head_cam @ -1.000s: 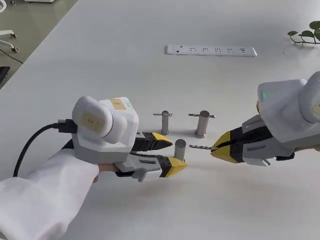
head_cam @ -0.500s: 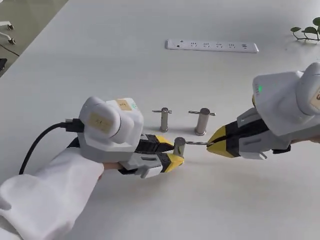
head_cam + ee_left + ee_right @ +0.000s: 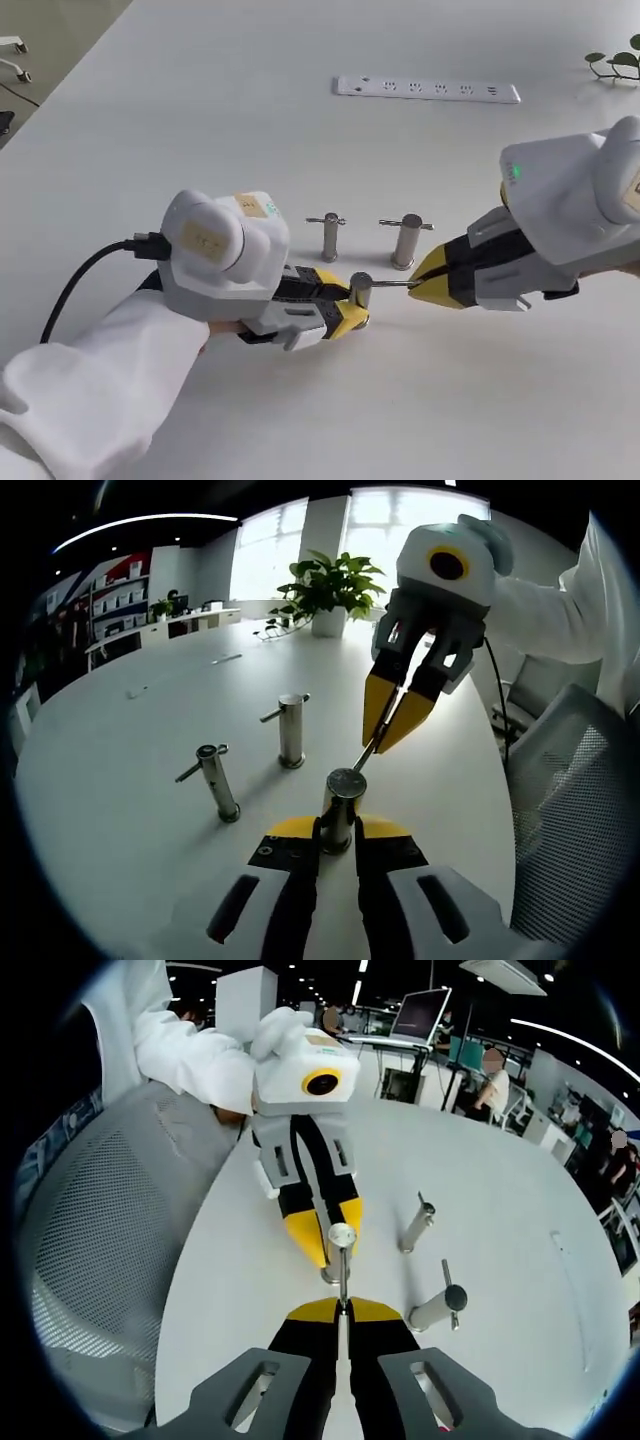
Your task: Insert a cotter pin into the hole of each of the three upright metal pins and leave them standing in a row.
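Left claw [image 3: 350, 303] clamped on upright metal pin [image 3: 360, 290] on desk [image 3: 200, 120], from its 9 o'clock. Right claw [image 3: 417, 285], at 3 o'clock, clamped on cotter pin [image 3: 392, 284], tip at pin head.

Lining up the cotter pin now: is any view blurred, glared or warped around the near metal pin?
Head view: sharp, soft even light, near metal pin and cotter pin clear but small. Left gripper view: fisheye curves the table, windows blown out, pin crisp. Right gripper view: fisheye too, cotter pin in focus.
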`<state>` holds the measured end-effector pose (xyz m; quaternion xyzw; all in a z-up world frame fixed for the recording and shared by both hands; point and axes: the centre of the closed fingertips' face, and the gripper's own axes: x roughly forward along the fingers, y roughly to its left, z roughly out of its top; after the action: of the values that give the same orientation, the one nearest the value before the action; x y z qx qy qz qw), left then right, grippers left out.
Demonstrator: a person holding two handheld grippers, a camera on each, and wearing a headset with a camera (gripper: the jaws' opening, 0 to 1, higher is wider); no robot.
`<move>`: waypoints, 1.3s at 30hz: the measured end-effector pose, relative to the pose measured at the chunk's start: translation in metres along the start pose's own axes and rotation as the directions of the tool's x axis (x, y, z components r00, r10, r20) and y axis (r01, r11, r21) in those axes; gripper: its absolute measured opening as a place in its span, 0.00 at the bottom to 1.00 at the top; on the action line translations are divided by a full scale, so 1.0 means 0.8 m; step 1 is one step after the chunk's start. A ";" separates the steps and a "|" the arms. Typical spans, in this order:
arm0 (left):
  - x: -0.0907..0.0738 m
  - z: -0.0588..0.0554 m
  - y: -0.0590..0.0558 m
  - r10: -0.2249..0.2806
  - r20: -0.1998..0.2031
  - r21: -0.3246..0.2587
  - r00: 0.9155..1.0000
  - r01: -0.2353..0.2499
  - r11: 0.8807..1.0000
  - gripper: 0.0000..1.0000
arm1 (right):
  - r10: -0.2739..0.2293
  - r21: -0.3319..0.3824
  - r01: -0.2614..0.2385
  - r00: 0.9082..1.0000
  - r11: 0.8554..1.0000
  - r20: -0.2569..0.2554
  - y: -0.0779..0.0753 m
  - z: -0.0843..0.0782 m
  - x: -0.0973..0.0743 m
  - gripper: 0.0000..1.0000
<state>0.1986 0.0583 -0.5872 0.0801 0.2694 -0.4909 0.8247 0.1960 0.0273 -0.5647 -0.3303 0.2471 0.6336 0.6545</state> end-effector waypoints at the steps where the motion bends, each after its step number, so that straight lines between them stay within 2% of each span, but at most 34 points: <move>1: 0.000 0.000 0.000 -0.001 0.001 0.001 1.000 0.001 1.000 0.12 | 0.002 -0.002 -0.002 1.000 1.000 -0.002 0.000 0.000 0.001 0.00; 10: 0.001 -0.001 0.001 -0.007 0.005 0.001 1.000 0.007 1.000 0.12 | 0.022 -0.020 -0.022 1.000 1.000 0.003 -0.001 0.003 0.007 0.00; 12: 0.001 -0.001 0.001 -0.007 0.007 0.000 1.000 0.007 1.000 0.12 | 0.034 -0.013 -0.034 0.999 0.999 0.018 0.001 0.013 0.010 0.00; 18: 0.001 -0.001 0.001 -0.007 0.005 -0.008 1.000 0.007 1.000 0.12 | 0.048 -0.033 -0.048 0.999 0.998 0.025 0.005 0.026 0.017 0.00; 27: 0.001 -0.001 0.001 -0.014 0.005 -0.011 1.000 0.014 1.000 0.12 | 0.050 -0.120 -0.051 0.999 0.991 -0.011 0.003 0.024 0.022 0.00; 33: 0.002 -0.001 0.001 -0.011 -0.009 0.025 1.000 0.011 1.000 0.12 | 0.061 -0.176 -0.066 0.998 0.982 -0.034 0.000 0.025 0.027 0.00; 37: 0.002 -0.002 0.002 -0.009 -0.011 0.025 1.000 0.009 1.000 0.12 | 0.062 -0.174 -0.067 0.997 0.983 -0.035 0.000 0.025 0.026 0.00; 39: 0.002 -0.002 0.001 -0.012 -0.008 0.026 1.000 0.013 1.000 0.13 | 0.073 -0.134 -0.076 0.997 0.988 -0.024 0.002 0.026 0.025 0.02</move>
<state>0.1991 0.0580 -0.5891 0.0912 0.2668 -0.4991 0.8194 0.1937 0.0561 -0.5665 -0.3703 0.2220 0.6697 0.6042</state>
